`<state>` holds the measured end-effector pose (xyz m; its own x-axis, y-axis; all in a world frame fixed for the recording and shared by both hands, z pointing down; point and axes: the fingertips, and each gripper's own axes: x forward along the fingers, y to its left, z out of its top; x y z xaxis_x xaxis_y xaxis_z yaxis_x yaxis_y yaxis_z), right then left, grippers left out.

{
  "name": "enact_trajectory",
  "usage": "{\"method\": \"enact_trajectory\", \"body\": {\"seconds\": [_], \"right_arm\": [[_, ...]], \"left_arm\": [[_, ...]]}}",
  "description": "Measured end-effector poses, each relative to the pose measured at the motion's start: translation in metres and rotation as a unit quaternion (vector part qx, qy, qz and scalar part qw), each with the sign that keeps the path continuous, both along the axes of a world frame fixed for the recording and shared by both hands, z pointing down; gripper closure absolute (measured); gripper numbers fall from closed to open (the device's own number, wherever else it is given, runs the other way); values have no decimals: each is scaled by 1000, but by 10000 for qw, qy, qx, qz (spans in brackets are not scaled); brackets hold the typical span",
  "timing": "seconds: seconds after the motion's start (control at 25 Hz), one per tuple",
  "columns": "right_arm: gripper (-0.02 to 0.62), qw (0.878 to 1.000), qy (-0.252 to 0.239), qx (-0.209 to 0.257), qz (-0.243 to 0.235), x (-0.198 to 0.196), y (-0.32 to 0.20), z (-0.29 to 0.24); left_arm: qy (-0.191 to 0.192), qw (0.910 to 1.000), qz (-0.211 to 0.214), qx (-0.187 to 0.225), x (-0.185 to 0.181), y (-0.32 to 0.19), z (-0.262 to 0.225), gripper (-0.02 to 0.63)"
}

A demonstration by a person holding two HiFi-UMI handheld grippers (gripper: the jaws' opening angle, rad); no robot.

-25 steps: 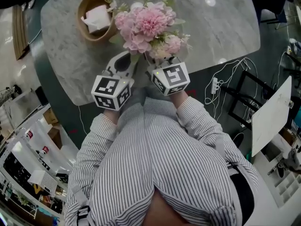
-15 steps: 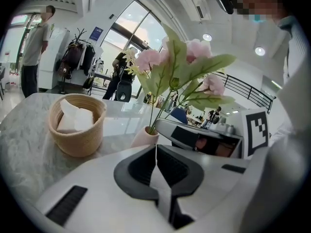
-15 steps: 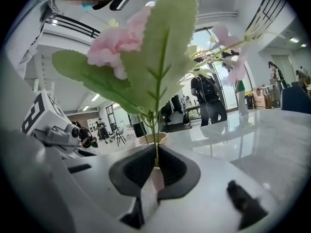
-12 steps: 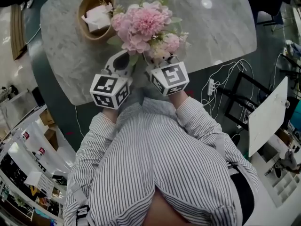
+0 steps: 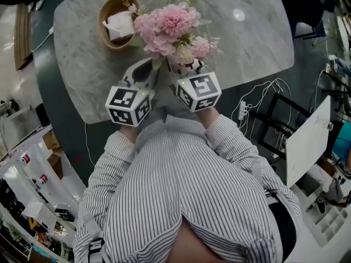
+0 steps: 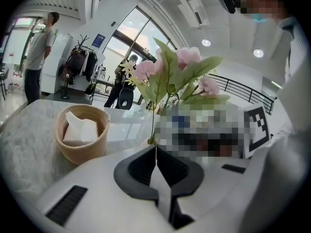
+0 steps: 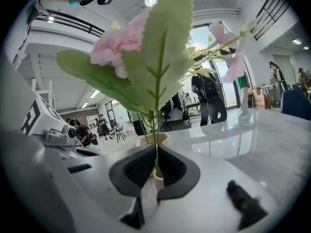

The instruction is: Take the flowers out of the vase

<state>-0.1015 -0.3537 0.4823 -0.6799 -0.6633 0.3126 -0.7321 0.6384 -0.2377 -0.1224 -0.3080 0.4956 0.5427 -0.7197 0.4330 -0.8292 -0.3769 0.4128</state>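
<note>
A bunch of pink flowers (image 5: pixel 170 29) stands on the marble table (image 5: pixel 247 37), and its blooms hide the vase in the head view. Both grippers reach in at the foot of the bunch. My right gripper (image 5: pixel 181 67) is shut on one thin green stem (image 7: pixel 156 152) with a pale end between the jaws. Just beyond the right gripper (image 7: pixel 156 166) sits a tan round rim (image 7: pixel 156 139) from which more stems rise. My left gripper (image 5: pixel 152 66) is shut, jaws meeting along a line. A stem (image 6: pixel 154 115) rises just past the tips of the left gripper (image 6: pixel 155 149); I see nothing pinched.
A round wicker basket (image 5: pixel 119 22) with white tissues stands on the table left of the flowers, also close in the left gripper view as the basket (image 6: pixel 81 132). The table's near edge runs just under the grippers. Cables lie on the floor at right (image 5: pixel 263 100).
</note>
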Motion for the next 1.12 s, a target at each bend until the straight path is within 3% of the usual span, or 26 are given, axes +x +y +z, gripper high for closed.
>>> {"method": "enact_trajectory", "body": {"seconds": [0.4,1.12], "right_arm": [[568,9997,-28,170,-151,-6,-7,-30],[577,9961,-627,532,-324,-14,-21,-90]], "left_arm": [[65,9996,-139,247,-9,-5,-23,588],[30,9961,-313,821,-24,-17,-62,588]]}}
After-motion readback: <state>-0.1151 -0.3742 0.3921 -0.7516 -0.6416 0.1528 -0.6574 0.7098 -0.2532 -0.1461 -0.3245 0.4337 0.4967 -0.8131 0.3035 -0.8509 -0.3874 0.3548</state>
